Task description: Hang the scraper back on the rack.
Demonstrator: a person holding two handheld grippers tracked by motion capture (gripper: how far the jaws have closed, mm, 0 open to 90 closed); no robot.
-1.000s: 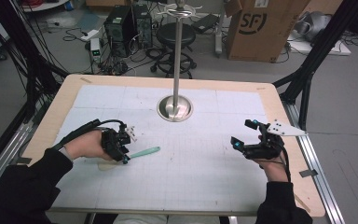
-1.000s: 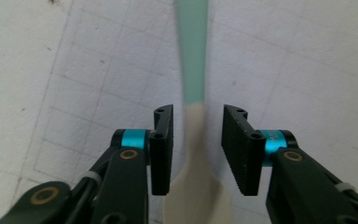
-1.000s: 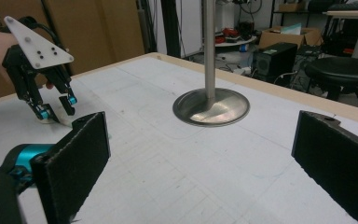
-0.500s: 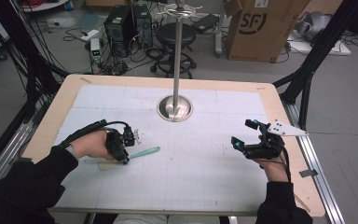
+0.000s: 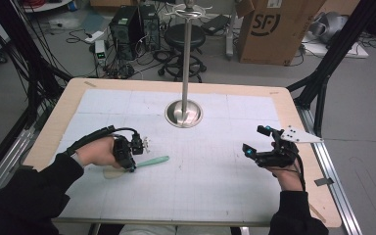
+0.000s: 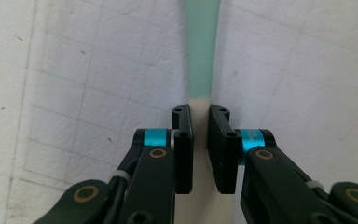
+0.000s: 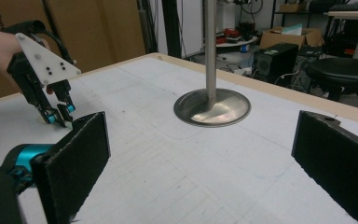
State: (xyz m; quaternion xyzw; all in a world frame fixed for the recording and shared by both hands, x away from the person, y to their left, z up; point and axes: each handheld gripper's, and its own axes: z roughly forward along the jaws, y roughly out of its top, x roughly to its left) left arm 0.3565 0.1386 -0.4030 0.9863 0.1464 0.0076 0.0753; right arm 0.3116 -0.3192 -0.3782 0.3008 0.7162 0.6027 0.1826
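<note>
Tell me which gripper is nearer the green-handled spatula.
Left. The left gripper has its jaws, just closing, around the spatula neck; the right gripper hovers open far across the table.

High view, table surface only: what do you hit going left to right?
Left claw closing on the pale green and cream flat spatula → round polished steel base of the upright pole stand → right claw, jaws wide apart and holding nothing.
</note>
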